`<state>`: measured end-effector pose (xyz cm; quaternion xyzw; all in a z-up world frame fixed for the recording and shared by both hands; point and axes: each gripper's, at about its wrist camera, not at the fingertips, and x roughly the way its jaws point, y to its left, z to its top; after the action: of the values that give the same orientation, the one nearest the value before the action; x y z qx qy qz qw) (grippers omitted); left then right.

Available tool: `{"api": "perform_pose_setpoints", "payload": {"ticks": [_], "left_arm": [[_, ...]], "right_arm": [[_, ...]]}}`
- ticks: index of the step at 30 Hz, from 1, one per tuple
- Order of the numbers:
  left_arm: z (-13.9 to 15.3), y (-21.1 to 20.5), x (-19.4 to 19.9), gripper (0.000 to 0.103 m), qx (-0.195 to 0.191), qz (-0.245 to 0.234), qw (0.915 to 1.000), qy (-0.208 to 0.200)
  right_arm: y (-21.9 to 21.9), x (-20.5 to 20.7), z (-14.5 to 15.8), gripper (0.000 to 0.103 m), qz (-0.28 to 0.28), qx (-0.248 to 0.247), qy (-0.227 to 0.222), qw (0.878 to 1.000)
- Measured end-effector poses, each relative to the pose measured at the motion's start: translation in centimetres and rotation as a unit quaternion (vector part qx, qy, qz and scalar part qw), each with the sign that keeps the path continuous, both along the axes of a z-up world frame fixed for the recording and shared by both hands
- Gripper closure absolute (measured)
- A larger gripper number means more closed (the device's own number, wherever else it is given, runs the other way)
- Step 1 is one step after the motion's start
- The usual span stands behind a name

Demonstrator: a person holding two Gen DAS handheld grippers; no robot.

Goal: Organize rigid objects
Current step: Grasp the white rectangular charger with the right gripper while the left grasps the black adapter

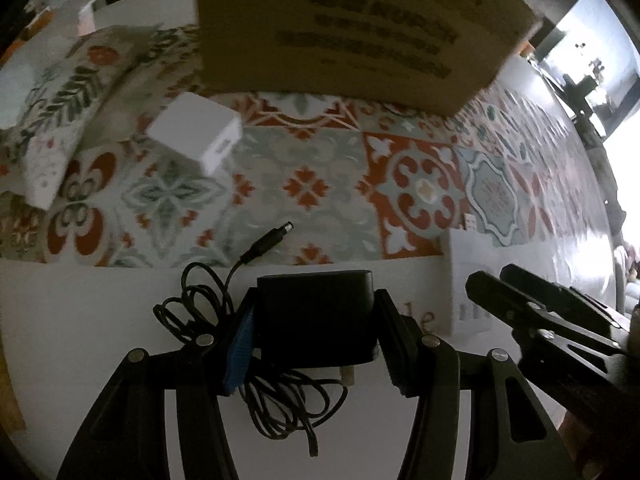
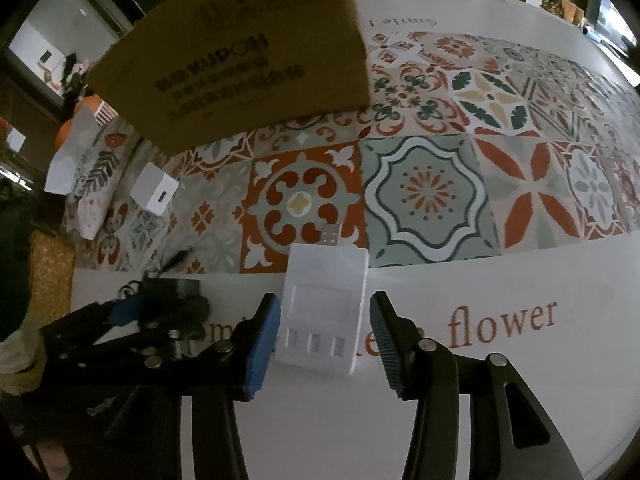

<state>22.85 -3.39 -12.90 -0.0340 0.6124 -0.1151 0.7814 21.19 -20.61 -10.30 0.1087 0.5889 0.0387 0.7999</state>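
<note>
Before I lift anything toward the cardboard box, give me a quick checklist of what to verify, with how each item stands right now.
1. Left gripper closed on the black power adapter: ok, jaws press both sides.
2. Adapter cable gathered: not ok, it hangs loose under the jaws and the plug tip trails onto the tablecloth.
3. Right gripper holding the white multi-port charger: not ok, jaws open, gap on the right side.
4. Charger centred between the jaws: ok, roughly.
5. Cardboard box opening reachable: cannot tell, only its printed side shows.
6. Small white cube charger out of the way: ok.
</note>
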Motion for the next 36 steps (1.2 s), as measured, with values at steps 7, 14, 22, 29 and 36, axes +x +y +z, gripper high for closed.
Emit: {"api": "perform_pose_setpoints", "payload": {"ticks": [7,14,22,29,36], "left_arm": [[0.5,2.6,0.2,0.049,-0.003,0.019,0.9998,-0.003],[0.8,3.6,0.1,0.049,-0.005,0.026,0.9996,-0.006],[0.5,3.9,0.2,0.049,-0.001,0.030,0.9995,-0.004],[0.7,3.3,0.0,0.049,0.007,0.027,0.9996,-0.009],[2.1,2.7,0.0,0.049,0.002,0.021,0.9995,-0.023]], "right_arm": [[1.5,0.6,-0.5,0.053,0.003,-0.021,0.005,1.000],[2.0,1.0,-1.0,0.048,-0.007,-0.038,0.019,0.999],[3.0,1.2,-2.4,0.047,0.003,-0.044,0.020,0.999],[3.5,0.8,-2.7,0.054,0.013,-0.039,0.002,0.999],[3.0,0.2,-0.5,0.054,0.018,-0.039,-0.024,0.999]]}}
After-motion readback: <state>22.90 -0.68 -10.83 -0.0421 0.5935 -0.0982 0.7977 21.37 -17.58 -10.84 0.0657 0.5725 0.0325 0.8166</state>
